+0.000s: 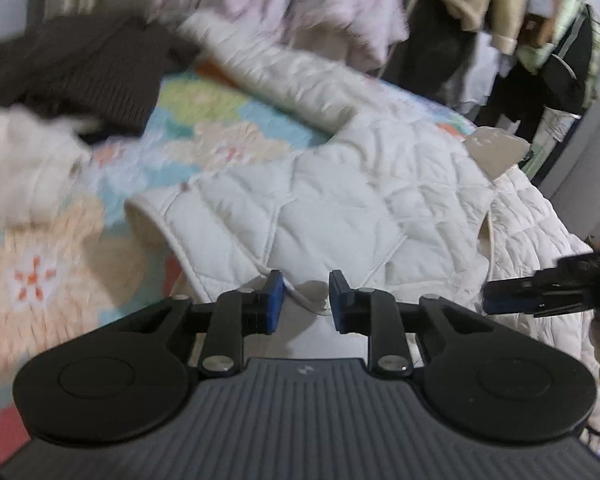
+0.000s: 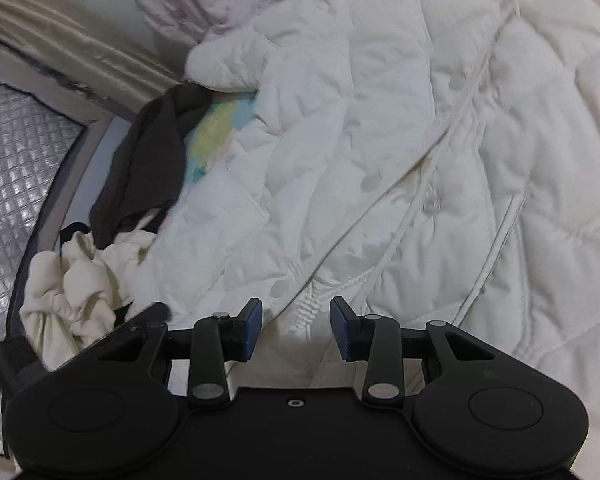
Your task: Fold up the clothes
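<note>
- The white quilted jacket [image 1: 340, 200] lies spread over the bed, on a patchwork bedspread [image 1: 204, 120] of pastel patches and flower shapes.
- In the left wrist view the jacket's piped edge [image 1: 204, 264] curves down from the open collar to the left gripper [image 1: 303, 300]; a thin cord of that edge runs through the gap between the blue pads.
- The left gripper's jaws stand apart, the pads not pressing on the cloth: released, holding nothing.
- The right gripper [image 1: 548, 292] enters the left view from the right edge, low over the jacket's right half; from this side its gap cannot be judged.
- In the right wrist view the right gripper [image 2: 296, 328] hangs over the jacket [image 2: 380, 140] near its snap-button front placket [image 2: 420, 184]. Its jaws are parted with only a gathered ribbed fold below the gap, nothing clamped.
- Open bedspread lies to the left of the jacket, between it and a dark brown knit garment [image 1: 80, 68] and a fluffy cream piece [image 1: 20, 168].
- One jacket sleeve [image 1: 284, 76] stretches up-left toward the brown knit.
- At the bed's edge in the right view sit a crumpled cream garment [image 2: 72, 288] and a dark cloth [image 2: 148, 164], beside a silvery quilted mat [image 2: 16, 184] lower down.
- Behind the bed hang a pale pink printed fabric [image 1: 300, 0] and other clothes; that side is crowded.
</note>
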